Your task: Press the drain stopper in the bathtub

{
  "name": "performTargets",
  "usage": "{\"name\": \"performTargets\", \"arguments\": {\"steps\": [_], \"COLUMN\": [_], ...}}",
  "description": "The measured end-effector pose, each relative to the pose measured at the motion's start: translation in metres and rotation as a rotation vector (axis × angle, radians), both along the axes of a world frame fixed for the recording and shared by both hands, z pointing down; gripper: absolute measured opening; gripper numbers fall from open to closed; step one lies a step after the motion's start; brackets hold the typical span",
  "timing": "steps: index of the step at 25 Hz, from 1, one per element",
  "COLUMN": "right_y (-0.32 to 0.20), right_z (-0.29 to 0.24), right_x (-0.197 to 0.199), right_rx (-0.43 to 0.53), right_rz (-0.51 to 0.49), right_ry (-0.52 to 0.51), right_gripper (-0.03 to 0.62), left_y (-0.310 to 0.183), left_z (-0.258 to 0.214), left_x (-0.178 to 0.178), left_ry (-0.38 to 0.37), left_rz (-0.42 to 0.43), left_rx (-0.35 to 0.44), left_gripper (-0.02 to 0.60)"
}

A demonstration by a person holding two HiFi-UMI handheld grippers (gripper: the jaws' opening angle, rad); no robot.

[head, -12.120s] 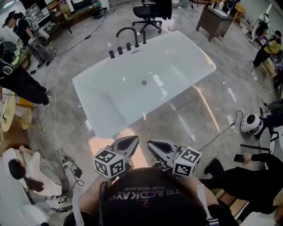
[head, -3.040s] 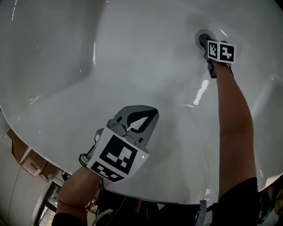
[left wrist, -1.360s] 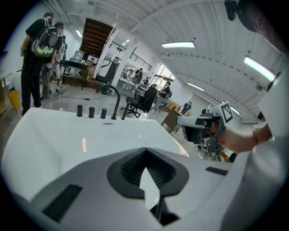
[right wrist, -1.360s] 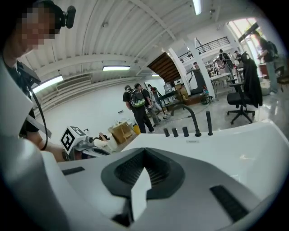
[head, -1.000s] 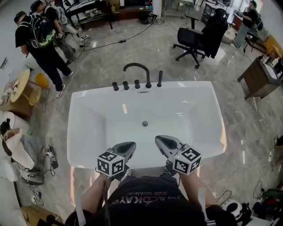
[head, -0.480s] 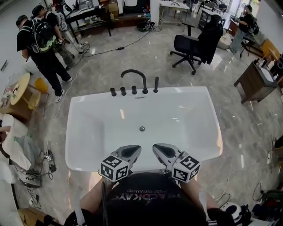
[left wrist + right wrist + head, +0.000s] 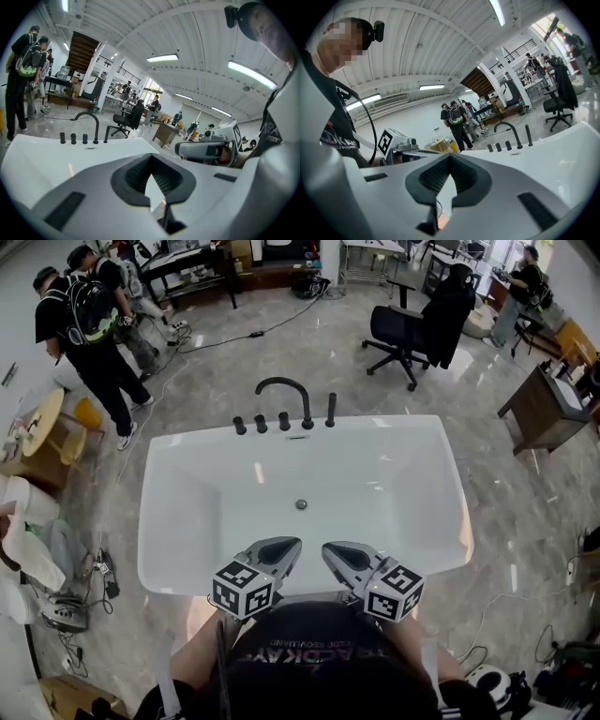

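Hovering at the bathtub (image 7: pixel 187 563) rim, left tongs (image 7: pixel 284 547) and right tongs (image 7: pixel 332 550) sit pressed together, empty, well apart from the drain stopper (image 7: pixel 302 505); pressing it likely calls for reaching down.

tub interior: bathtub (image 7: pixel 178 521) basin is bare; clear line from the near rim down to the drain stopper (image 7: pixel 301 504).
near rim: left gripper (image 7: pixel 289 547) and right gripper (image 7: pixel 330 550), jaws closed, side by side above it, narrow gap between.
far rim: faucet (image 7: pixel 283 388) arch and knobs (image 7: pixel 261 424) stand behind the drain.
floor: people (image 7: pixel 94 324) left, office chair (image 7: pixel 412 324) beyond, desk (image 7: pixel 544 399) right, all apart from the tub.
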State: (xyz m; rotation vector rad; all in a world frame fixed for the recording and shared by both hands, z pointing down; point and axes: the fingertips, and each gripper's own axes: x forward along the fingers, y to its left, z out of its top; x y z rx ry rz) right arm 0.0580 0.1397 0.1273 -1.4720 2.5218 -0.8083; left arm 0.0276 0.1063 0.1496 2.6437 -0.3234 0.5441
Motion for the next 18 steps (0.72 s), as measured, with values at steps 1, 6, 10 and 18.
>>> {"name": "performTargets", "arguments": {"steps": [1,6,10,18], "right_y": [0.002,0.011,0.012,0.014], "right_z": [0.001,0.005,0.007,0.007], "right_x": [0.000,-0.004,-0.015,-0.028], "right_rx": [-0.002,-0.021,-0.026,-0.024], "right_rz": [0.003,-0.001,-0.035,-0.078], "right_ry": [-0.002,-0.010,0.004,0.018], "right_gripper": [0.012,0.012,0.012,0.012], "left_y": [0.002,0.014,0.016,0.015], "left_z": [0.002,0.009,0.012,0.009], "left_x": [0.000,-0.004,-0.011,-0.019], "left_ry": [0.001,0.000,0.004,0.010], "left_rz": [0.001,-0.002,-0.024,-0.046], "left_rx": [-0.008,-0.041,-0.063,-0.059], "left_gripper": [0.008,0.008,0.008,0.008]}}
